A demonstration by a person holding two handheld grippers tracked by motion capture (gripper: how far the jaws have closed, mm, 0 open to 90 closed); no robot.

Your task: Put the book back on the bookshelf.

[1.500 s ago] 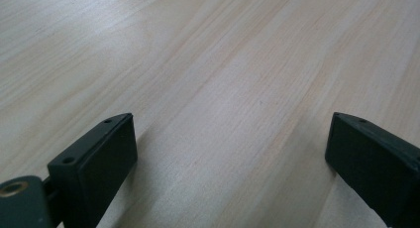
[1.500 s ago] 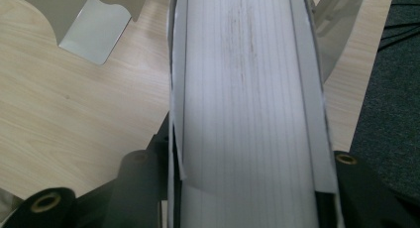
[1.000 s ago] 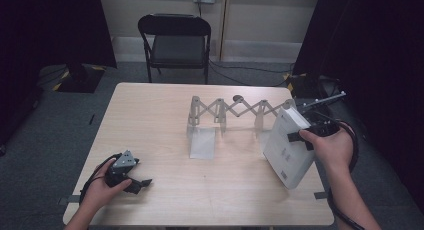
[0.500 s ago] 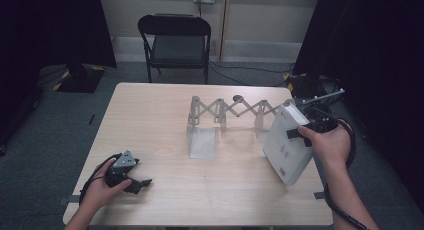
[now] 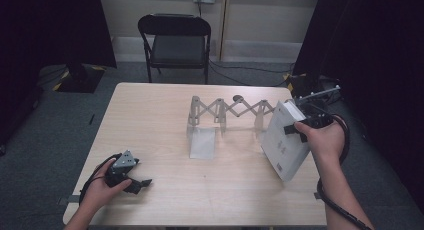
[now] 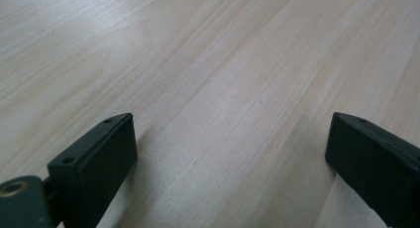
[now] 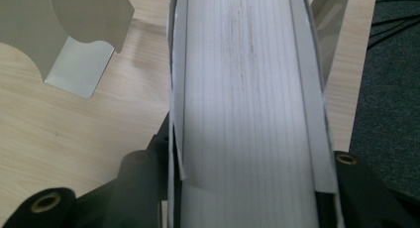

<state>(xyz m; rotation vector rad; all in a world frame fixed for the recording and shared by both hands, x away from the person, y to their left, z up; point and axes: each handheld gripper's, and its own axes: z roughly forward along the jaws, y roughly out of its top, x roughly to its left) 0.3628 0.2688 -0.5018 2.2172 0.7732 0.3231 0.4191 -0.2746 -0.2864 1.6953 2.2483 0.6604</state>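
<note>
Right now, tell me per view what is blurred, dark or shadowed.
High view: evenly lit table, dark surroundings. Left gripper view: the wood grain looks soft, with shadow beside each black pad. Right gripper view: the white book looms close, its page edges slightly soft; the metal rack is fairly clear.

The high view looks forward and down over the whole table [image 5: 165,110] from the person's side. The left gripper view skims close above bare tabletop between its jaws, while the right gripper view stares close along the white book [image 7: 247,99] between its jaws; both share the table with the high view.
</note>
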